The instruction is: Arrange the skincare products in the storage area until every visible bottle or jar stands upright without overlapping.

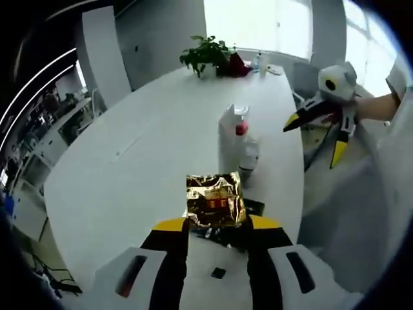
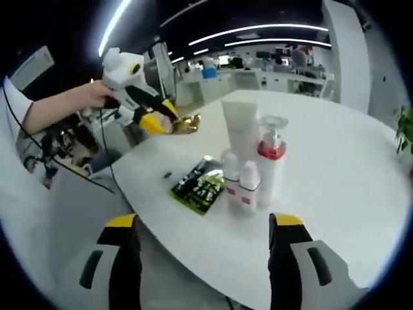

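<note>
My left gripper (image 1: 216,223) is shut on a gold foil sachet (image 1: 215,201), held above the white table (image 1: 129,168). Under it a dark sachet (image 1: 253,207) lies flat. Beyond stand a white tube (image 1: 227,132), a pump bottle with a red collar (image 1: 241,129) and a small bottle (image 1: 249,157), all upright and close together. In the right gripper view the tube (image 2: 240,126), pump bottle (image 2: 271,166) and two small red-labelled bottles (image 2: 230,181) stand beside the dark sachet (image 2: 201,183). The left gripper (image 2: 166,120) holds the gold sachet (image 2: 188,122) there. My right gripper (image 2: 203,221) is open off the table's edge, with nothing between its jaws.
A potted plant (image 1: 206,55) and a red item (image 1: 239,64) sit at the table's far end. A small black piece (image 1: 218,272) lies near the near edge. The right gripper (image 1: 316,135), held by a hand, hovers right of the bottles. Desks and chairs stand around.
</note>
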Motion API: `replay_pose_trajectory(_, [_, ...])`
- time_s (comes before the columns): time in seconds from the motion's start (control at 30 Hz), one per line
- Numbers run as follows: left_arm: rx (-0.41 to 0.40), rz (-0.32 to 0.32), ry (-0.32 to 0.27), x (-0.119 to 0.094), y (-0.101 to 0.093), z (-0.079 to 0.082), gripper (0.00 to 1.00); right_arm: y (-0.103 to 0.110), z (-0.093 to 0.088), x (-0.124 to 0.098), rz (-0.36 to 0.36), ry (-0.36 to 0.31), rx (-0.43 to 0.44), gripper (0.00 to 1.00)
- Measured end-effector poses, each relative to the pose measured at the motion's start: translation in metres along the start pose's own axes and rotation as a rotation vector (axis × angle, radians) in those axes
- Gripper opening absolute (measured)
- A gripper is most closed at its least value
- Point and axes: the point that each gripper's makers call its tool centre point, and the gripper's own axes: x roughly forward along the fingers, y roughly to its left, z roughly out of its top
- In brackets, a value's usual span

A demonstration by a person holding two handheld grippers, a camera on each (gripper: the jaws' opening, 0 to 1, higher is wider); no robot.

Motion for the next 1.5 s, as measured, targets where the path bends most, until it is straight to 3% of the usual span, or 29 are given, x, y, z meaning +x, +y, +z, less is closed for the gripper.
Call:
replay_pose_trajectory(0.3, [0.047,-0.059,-0.033,-0.004,-0.024,0.010,0.39,0.018,0.019,0.005,0.072,-0.036,-0.020,0.76])
replay_pose_trajectory(0.47, [0.064,-0.084,-0.050,-0.011,-0.037,0.014,0.39,0.035,0.035,0.011,0.170,-0.070,-0.028,0.67])
replay_pose_trajectory(0.57, [0.082,-0.096,-0.057,-0.016,-0.044,0.015,0.38,0.045,0.047,0.016,0.231,-0.111,0.036,0.67])
replay_pose_trajectory(0.87, [0.114,-0.127,-0.078,-0.026,-0.062,0.020,0.38,0.049,0.066,0.024,0.303,-0.205,0.193,0.58])
replay_pose_trajectory(1.07, [0.138,-0.140,-0.091,-0.030,-0.072,0.028,0.38,0.052,0.070,0.029,0.341,-0.223,0.256,0.44])
replay_pose_trajectory(1.27, [0.173,-0.147,-0.103,-0.035,-0.079,0.037,0.39,0.054,0.083,0.028,0.400,-0.284,0.407,0.33])
replay_pose_trajectory(1.5, [0.192,-0.147,-0.120,-0.037,-0.078,0.048,0.39,0.059,0.086,0.028,0.428,-0.287,0.427,0.21])
